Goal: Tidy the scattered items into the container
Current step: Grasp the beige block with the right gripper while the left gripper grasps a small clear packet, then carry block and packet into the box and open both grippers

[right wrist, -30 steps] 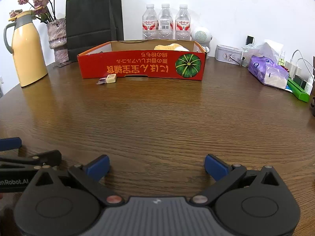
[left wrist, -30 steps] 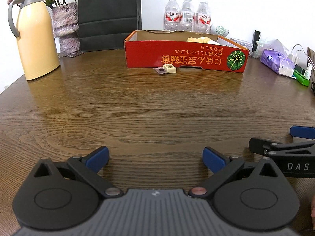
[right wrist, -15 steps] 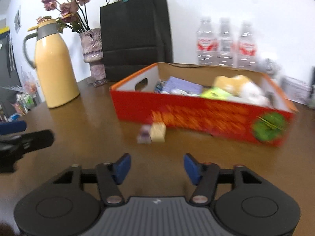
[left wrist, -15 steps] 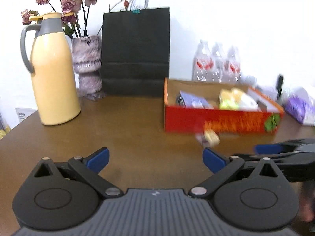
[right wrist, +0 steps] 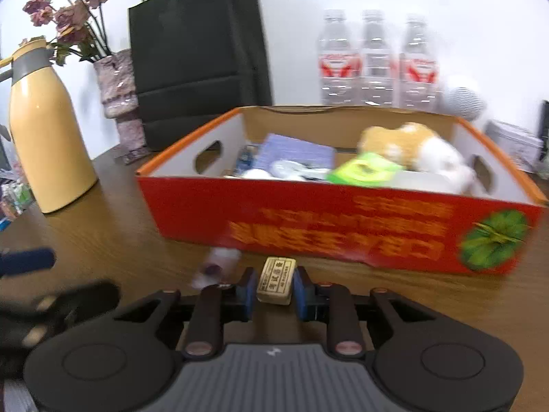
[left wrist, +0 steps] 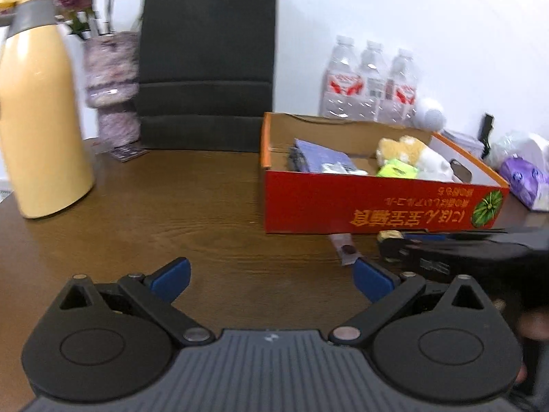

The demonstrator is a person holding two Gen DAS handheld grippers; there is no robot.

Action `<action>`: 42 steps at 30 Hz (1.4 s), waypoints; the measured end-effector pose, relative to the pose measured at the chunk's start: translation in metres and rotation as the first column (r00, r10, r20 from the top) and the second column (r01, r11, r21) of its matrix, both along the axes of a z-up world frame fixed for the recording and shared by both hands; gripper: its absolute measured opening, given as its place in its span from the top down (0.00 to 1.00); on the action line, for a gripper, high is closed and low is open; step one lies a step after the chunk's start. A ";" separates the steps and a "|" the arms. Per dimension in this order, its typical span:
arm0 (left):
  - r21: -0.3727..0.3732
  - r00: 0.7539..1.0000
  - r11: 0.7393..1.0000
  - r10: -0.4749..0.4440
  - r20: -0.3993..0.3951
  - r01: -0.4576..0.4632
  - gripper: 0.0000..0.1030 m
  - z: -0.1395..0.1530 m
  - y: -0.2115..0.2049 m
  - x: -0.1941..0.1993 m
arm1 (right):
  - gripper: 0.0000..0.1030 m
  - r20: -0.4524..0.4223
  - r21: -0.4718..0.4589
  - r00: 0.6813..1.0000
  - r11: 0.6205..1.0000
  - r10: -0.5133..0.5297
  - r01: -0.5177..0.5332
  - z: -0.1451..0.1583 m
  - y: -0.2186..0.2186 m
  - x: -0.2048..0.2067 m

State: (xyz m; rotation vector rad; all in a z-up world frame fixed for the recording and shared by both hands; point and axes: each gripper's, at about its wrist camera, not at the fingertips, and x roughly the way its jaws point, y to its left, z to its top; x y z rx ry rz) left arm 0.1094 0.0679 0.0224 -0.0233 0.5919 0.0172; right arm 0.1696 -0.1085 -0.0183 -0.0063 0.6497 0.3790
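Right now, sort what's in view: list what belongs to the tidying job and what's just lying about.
Job:
- red box
- beige eraser, between the closing right gripper
- small purple packet beside it
- left gripper, open

Lying about:
- yellow flask
- flower vase
- black paper bag
- water bottles

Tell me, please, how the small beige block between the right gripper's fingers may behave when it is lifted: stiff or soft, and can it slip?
The beige block looks like a stiff little bar with flat sides, so the closing right gripper should get flat contact. It seems small and probably light. Its printed face may be smooth, so a slight slip is possible.
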 end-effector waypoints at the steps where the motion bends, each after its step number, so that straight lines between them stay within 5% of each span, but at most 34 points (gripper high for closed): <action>1: 0.004 1.000 1.000 -0.017 -0.019 0.017 0.00 -0.002 -0.005 0.007 | 0.79 0.012 -0.024 1.000 1.000 -0.009 0.010 0.001 -0.008 -0.006; 5: 0.042 0.994 0.995 -0.091 -0.055 0.094 0.03 -0.011 -0.033 0.034 | 0.79 0.053 -0.068 0.998 0.997 -0.036 0.040 0.006 -0.043 -0.029; 10: -0.013 0.985 0.995 -0.104 -0.138 0.103 0.52 -0.017 -0.047 0.067 | 0.79 0.056 -0.052 0.996 0.996 -0.069 0.072 0.003 -0.072 -0.042; 15: 0.042 0.985 0.989 -0.133 -0.113 0.139 0.78 -0.020 -0.056 0.055 | 0.80 0.017 -0.016 0.998 0.998 -0.062 0.062 -0.003 -0.083 -0.036; 23: 0.033 0.993 0.997 -0.070 -0.090 0.073 0.80 -0.013 -0.055 0.032 | 0.80 0.031 -0.046 0.998 0.997 -0.055 0.056 -0.002 -0.078 -0.038; 26: 0.058 0.998 0.997 -0.057 0.042 0.054 0.80 0.010 -0.059 -0.010 | 0.81 0.045 -0.057 0.998 0.997 -0.049 0.051 0.000 -0.077 -0.040; 30: -0.007 0.987 1.000 -0.021 0.159 0.023 0.80 0.023 -0.063 -0.066 | 0.81 0.121 -0.082 0.992 0.996 -0.025 0.035 0.014 -0.072 -0.056; 33: -0.053 0.987 0.999 0.007 0.161 0.002 0.80 0.027 -0.064 -0.094 | 0.81 0.204 -0.079 0.978 0.996 -0.028 0.045 0.033 -0.068 -0.091; 38: 0.005 0.966 1.000 0.002 0.260 -0.004 0.80 0.024 -0.087 -0.152 | 0.81 0.252 0.057 0.967 0.997 0.039 -0.055 0.043 -0.073 -0.167; 42: 0.011 0.966 1.000 -0.017 0.259 0.014 0.80 0.013 -0.102 -0.181 | 0.81 0.315 0.016 0.949 0.999 0.033 -0.040 0.039 -0.066 -0.219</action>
